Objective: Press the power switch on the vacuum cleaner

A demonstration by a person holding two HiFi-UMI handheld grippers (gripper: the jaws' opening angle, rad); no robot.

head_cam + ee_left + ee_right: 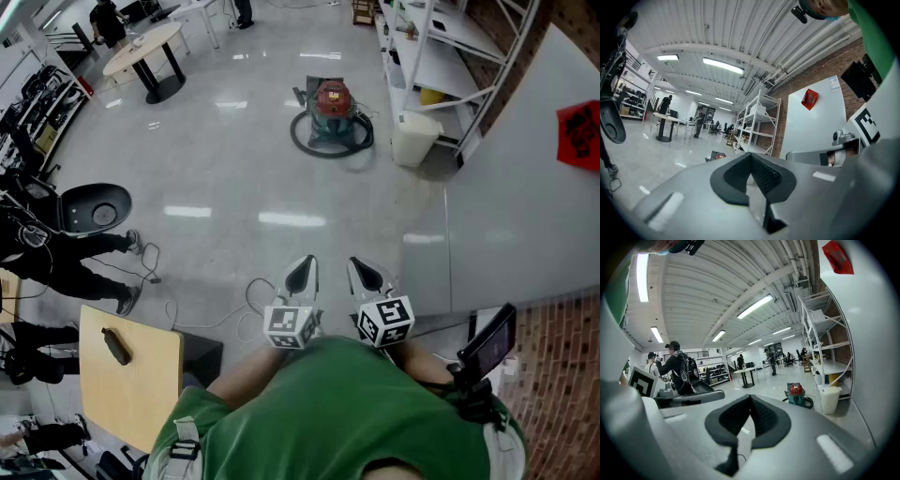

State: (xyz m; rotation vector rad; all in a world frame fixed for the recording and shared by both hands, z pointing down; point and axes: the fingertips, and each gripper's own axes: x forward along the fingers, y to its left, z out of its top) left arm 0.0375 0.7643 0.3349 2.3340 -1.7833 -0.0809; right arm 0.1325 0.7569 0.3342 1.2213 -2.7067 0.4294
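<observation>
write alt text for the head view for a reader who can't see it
From above, a person in a green shirt holds the left claw and right claw shut and empty near their chest. The red vacuum cleaner stands far ahead, near a white bin.

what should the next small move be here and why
Probably step forward toward the vacuum cleaner: it stands far off beside the shelving, while the left gripper and right gripper are held close in, jaws together, holding nothing.
</observation>
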